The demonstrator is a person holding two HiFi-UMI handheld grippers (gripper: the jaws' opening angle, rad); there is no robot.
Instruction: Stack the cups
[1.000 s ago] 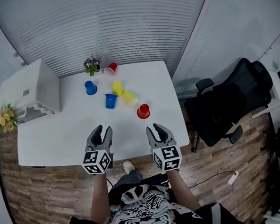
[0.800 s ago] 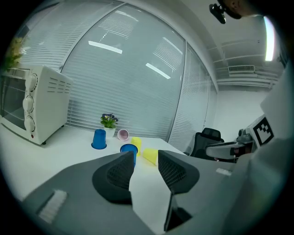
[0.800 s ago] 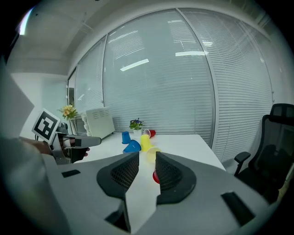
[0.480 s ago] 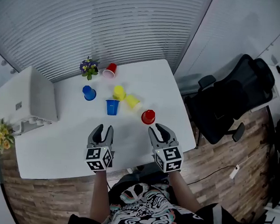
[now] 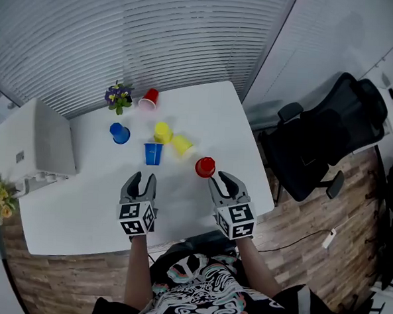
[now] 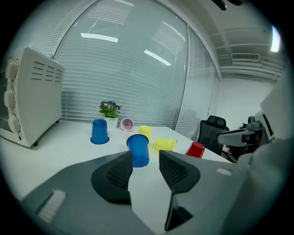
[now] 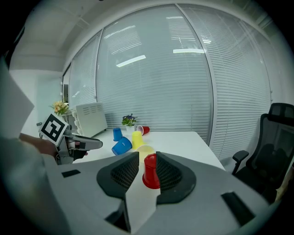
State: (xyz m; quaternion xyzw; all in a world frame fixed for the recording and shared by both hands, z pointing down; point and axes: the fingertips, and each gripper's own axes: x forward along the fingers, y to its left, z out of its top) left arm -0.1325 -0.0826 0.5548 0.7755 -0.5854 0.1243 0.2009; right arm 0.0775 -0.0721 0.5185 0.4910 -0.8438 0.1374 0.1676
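Now your left gripper [image 5: 143,178] hangs half open and empty, short of the nearer blue cup [image 5: 153,153]. Your right gripper [image 5: 220,180] is half open too, gripping nothing, red cup [image 5: 205,167] just beyond its tips.

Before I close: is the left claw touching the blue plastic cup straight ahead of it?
Apart. The head view shows a strip of white table between the left claw and the blue plastic cup.
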